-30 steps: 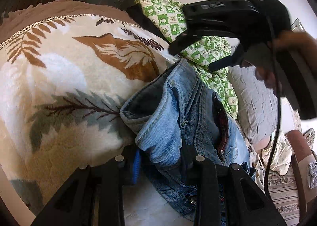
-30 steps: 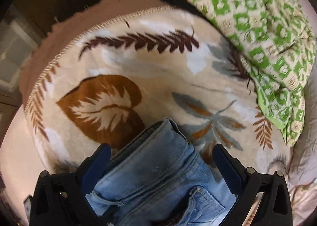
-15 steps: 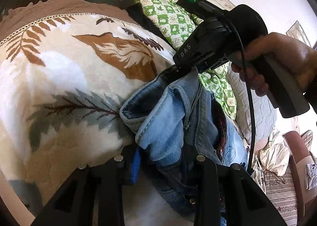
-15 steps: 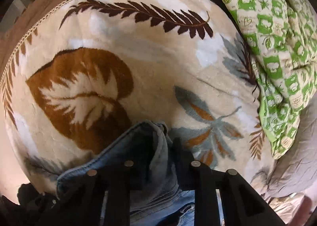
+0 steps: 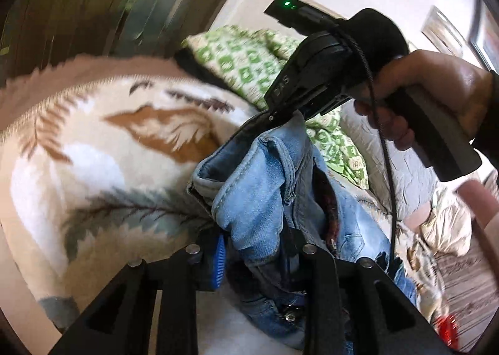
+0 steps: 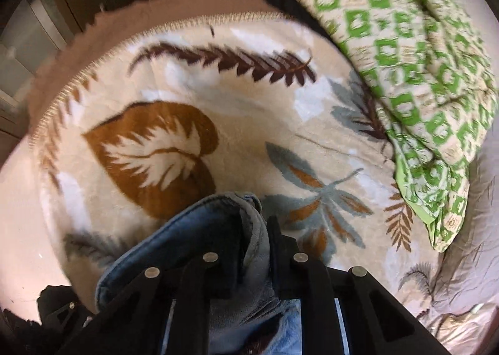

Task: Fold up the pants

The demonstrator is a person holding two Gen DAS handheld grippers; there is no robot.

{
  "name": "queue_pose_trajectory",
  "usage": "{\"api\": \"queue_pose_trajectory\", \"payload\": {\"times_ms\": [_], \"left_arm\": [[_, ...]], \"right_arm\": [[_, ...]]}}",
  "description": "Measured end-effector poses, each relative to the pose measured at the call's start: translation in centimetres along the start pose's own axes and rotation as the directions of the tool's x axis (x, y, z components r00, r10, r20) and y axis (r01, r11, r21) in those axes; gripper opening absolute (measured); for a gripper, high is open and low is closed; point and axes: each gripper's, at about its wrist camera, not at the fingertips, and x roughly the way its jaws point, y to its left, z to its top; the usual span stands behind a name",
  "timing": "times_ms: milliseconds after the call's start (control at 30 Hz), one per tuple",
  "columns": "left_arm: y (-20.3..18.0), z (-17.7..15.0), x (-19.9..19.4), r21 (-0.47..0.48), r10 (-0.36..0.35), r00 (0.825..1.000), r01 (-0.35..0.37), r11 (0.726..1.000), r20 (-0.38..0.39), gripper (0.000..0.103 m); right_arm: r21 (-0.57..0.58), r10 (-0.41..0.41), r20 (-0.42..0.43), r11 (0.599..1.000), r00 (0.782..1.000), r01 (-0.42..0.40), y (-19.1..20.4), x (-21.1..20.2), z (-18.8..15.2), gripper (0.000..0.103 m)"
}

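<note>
Pants [image 5: 259, 199] bunched between claws, legs cut off.

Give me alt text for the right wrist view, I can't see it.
The right gripper is closing its jaws on a bunched edge of the blue jeans, above a cream blanket with leaf prints. A green patterned cloth lies at upper right.

Both grippers' jaws closing on jeans [image 5: 265, 199], above leaf-print blanket [image 5: 93, 149].
</note>
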Motion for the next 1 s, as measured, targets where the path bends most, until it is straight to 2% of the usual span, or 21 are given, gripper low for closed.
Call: {"api": "queue_pose_trajectory", "payload": {"times_ms": [167, 267, 333, 467, 600, 700, 833, 900, 1000], "left_arm": [[-3.7, 0.2, -2.6, 0.160, -0.003, 0.995, -0.014, 0.987, 0.103, 0.027], [-8.4, -0.1, -4.7, 0.303, -0.020, 0.990, -0.024, 0.953, 0.142, 0.026], [-11.1, -0.4, -5.6, 0.364, -0.041, 0.990, -0.012, 0.931, 0.138, 0.025], [-16.4, -1.8, -6.7, 0.490, -0.083, 0.991, 0.020, 0.872, 0.108, 0.024], [-19.5, -3.2, -7.0, 0.548, -0.103, 0.993, 0.051, 0.835, 0.066, 0.024], [-21.9, -5.1, -6.5, 0.623, -0.108, 0.994, 0.065, 0.780, 0.032, 0.024], [-24.1, -8.3, -5.5, 0.690, -0.104, 0.994, 0.097, 0.717, -0.032, 0.023], [-25.1, -10.5, -4.8, 0.731, -0.099, 0.993, 0.115, 0.673, -0.066, 0.023], [-26.1, -13.3, -3.7, 0.764, -0.080, 0.988, 0.153, 0.626, -0.133, 0.023]], "right_arm": [[0.055, 0.063, 0.154, 0.996, 0.986, -0.072, -2.7, -5.8, -3.9, 0.015], [0.087, 0.086, 0.234, 0.990, 0.968, -0.109, -5.0, -8.7, -7.1, 0.015], [0.116, 0.096, 0.291, 0.984, 0.952, -0.135, -6.9, -10.6, -9.7, 0.012], [0.201, 0.104, 0.382, 0.960, 0.918, -0.193, -11.3, -13.2, -16.3, 0.012], [0.269, 0.111, 0.425, 0.932, 0.899, -0.242, -14.5, -13.2, -21.5, 0.012], [0.313, 0.114, 0.451, 0.909, 0.885, -0.276, -16.5, -12.4, -25.5, 0.012], [0.387, 0.110, 0.447, 0.871, 0.888, -0.302, -18.7, -9.6, -30.0, 0.012], [0.429, 0.117, 0.439, 0.844, 0.891, -0.322, -19.7, -7.2, -32.5, 0.012], [0.504, 0.134, 0.415, 0.790, 0.900, -0.350, -21.2, -3.4, -35.8, 0.012]]}}
